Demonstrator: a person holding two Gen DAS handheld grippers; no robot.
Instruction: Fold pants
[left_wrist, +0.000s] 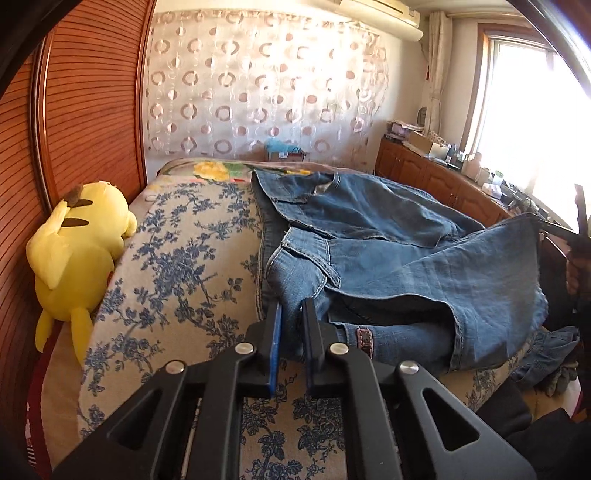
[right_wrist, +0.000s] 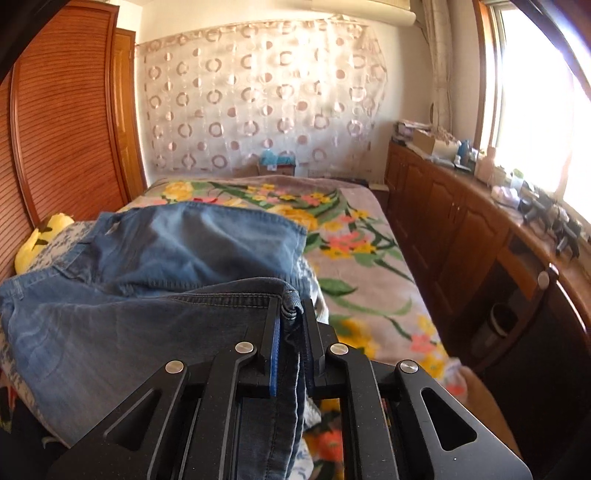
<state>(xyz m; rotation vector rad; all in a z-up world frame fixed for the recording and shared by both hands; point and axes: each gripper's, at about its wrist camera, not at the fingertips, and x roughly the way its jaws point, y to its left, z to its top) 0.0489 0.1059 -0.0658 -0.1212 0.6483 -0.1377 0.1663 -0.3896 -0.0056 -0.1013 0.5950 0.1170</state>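
Note:
Blue jeans (left_wrist: 388, 251) lie crumpled across the bed. In the left wrist view my left gripper (left_wrist: 292, 314) is shut on a denim edge near the waistband and a small pink label. A trouser leg stretches away to the right edge, where my right gripper (left_wrist: 576, 236) pinches its hem in the air. The right wrist view shows the right gripper (right_wrist: 291, 314) shut on the stitched hem corner, with denim hanging down between its fingers. From there the jeans (right_wrist: 147, 314) spread out to the left.
A yellow plush toy (left_wrist: 74, 258) lies by the slatted wooden wall (left_wrist: 85, 110) on the left. Under the jeans is a blue floral cover (left_wrist: 177, 258), then a flowered blanket (right_wrist: 351, 258). A cluttered wooden cabinet (right_wrist: 461, 229) lines the right side under the window.

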